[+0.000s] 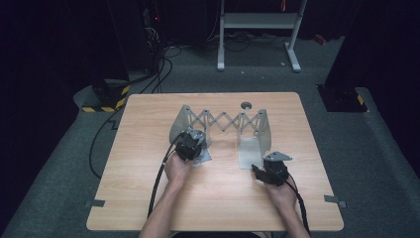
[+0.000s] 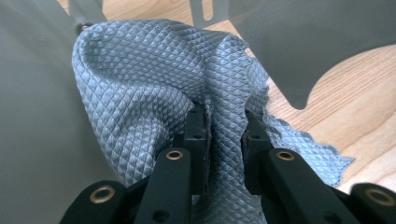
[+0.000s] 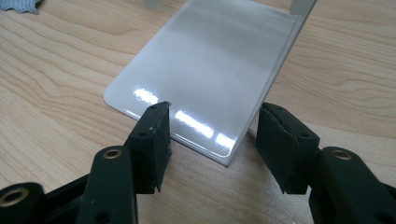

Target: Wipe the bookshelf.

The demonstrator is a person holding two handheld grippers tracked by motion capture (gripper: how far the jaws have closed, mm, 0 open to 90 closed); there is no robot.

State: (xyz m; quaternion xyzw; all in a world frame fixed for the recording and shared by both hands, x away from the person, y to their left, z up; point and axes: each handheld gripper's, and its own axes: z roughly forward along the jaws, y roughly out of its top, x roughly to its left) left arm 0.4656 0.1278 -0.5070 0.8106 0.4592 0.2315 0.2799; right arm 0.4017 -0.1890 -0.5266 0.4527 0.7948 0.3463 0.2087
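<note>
A grey metal folding rack (image 1: 225,121) with a scissor lattice stands on the wooden table (image 1: 148,119). My left gripper (image 1: 194,139) is by the rack's left end plate (image 1: 179,125). In the left gripper view, the left gripper (image 2: 224,119) is shut on a bunched fold of grey-blue diamond-textured cloth (image 2: 149,70); the cloth (image 1: 203,157) trails onto the table. My right gripper (image 1: 261,166) sits at the near edge of the rack's right base plate (image 1: 246,152). The right gripper (image 3: 214,115) is open, its jaws either side of the shiny plate's (image 3: 210,60) near corner without pressing it.
A round grey grommet (image 1: 246,105) sits in the table behind the rack. Tape tabs mark the near corners (image 1: 94,203) (image 1: 336,200). Cables (image 1: 99,134) run over the floor at left, and a white desk frame (image 1: 257,29) stands beyond the table.
</note>
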